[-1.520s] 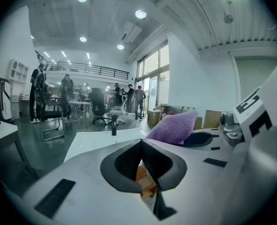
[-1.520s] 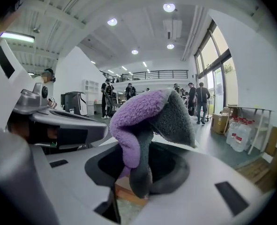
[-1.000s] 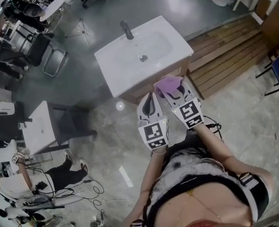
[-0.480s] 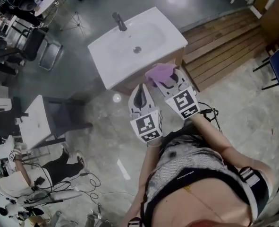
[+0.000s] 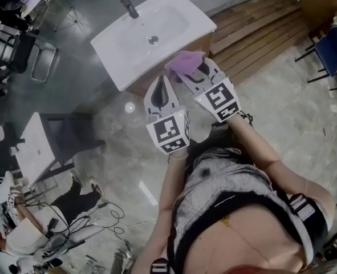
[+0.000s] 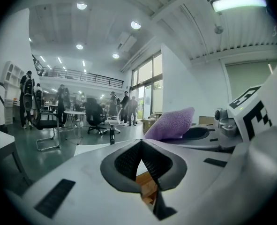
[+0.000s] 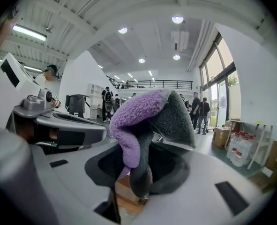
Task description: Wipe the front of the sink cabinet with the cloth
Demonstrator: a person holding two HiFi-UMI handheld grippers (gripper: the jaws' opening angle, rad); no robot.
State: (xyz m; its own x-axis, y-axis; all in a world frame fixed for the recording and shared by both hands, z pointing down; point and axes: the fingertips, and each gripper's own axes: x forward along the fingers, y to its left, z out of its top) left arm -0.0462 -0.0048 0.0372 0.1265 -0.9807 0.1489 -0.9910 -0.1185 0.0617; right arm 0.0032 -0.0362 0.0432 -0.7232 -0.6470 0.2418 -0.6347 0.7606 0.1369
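The sink cabinet has a white basin top (image 5: 118, 50) with a dark faucet (image 5: 129, 6); a strip of its wooden front (image 5: 138, 85) shows below the rim. A purple cloth (image 5: 182, 60) sits just before that front, below the basin's near edge, with my right gripper (image 5: 198, 73) shut on it. In the right gripper view the cloth (image 7: 145, 114), purple with a grey side, sticks up from the shut right gripper (image 7: 138, 172). My left gripper (image 5: 161, 91) is beside it on the left, shut and holding nothing. In the left gripper view, the left gripper (image 6: 141, 162) has its pads together, and the cloth (image 6: 171, 124) shows to the right.
A slatted wooden platform (image 5: 259, 27) lies right of the cabinet, with a blue chair (image 5: 335, 45) beyond it. A small white table (image 5: 31, 153) and a person sitting on the floor (image 5: 25, 233) among cables (image 5: 108, 216) are at left. Several people stand far off (image 6: 122, 107).
The head view has swung, so the sink and both grippers sit higher and further left in the frame. The cloth stays in my right gripper near the cabinet front.
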